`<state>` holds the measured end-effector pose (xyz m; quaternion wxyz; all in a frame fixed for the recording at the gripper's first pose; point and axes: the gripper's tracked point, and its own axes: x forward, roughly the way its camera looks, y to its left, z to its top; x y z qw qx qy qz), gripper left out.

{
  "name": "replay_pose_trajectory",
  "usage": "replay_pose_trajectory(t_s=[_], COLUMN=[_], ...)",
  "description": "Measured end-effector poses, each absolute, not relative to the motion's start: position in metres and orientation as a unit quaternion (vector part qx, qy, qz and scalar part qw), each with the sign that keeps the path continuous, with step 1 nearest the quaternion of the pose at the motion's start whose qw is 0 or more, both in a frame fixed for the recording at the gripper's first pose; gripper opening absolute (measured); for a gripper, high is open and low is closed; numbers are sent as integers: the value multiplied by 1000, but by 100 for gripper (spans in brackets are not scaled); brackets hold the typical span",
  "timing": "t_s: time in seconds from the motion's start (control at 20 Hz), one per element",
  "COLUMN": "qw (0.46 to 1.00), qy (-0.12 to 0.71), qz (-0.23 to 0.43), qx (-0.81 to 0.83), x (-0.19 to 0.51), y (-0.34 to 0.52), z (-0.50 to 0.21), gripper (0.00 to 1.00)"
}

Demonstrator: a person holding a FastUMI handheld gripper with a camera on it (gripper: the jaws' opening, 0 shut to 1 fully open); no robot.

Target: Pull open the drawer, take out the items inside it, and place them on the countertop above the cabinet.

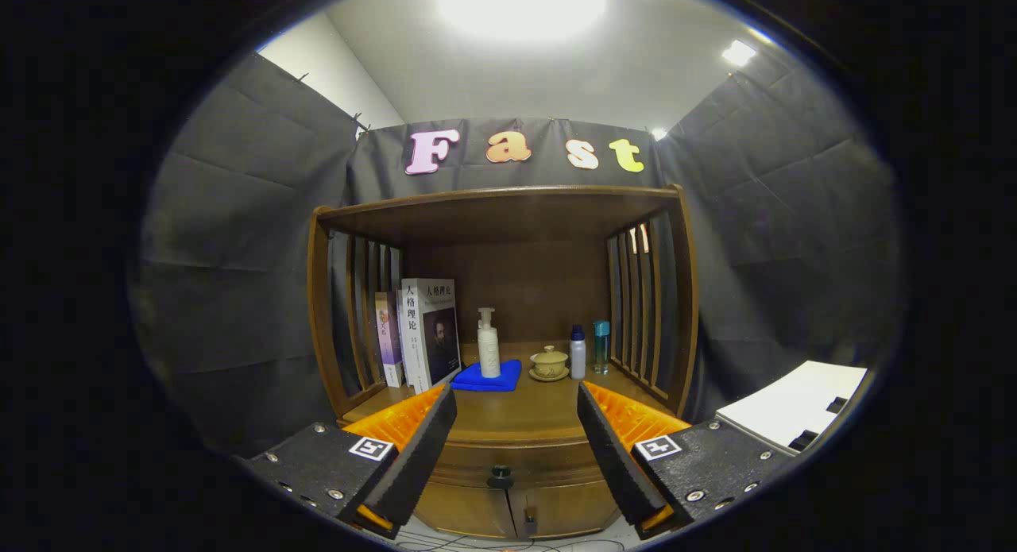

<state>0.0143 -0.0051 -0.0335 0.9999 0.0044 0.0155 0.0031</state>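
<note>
Gripper view shows your tool spread wide with nothing held, fingers flanking the shut drawer below the desk, so you're at the approach: lower toward its knob, close, then pull.

Beyond my claw, whose fingers stand wide apart with nothing between them, the wooden cabinet's desk carries a row of things. Ahead and to the left of my fingers, books stand upright against the slatted side. Straight ahead a folded blue cloth lies flat, with a white pump bottle upright on it. Just right of that sits a lidded teacup on a saucer, then a white bottle and a teal-capped bottle, side by side.
</note>
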Motion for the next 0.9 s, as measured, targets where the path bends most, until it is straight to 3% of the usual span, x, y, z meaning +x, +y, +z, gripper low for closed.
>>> replay_pose_trajectory(t_s=[0.45,0.9], qw=[997,988], qy=[71,138], qz=[-32,-15], qx=[-8,-61], x=[51,65], y=[-11,25], z=[-103,-204], gripper=[94,95])
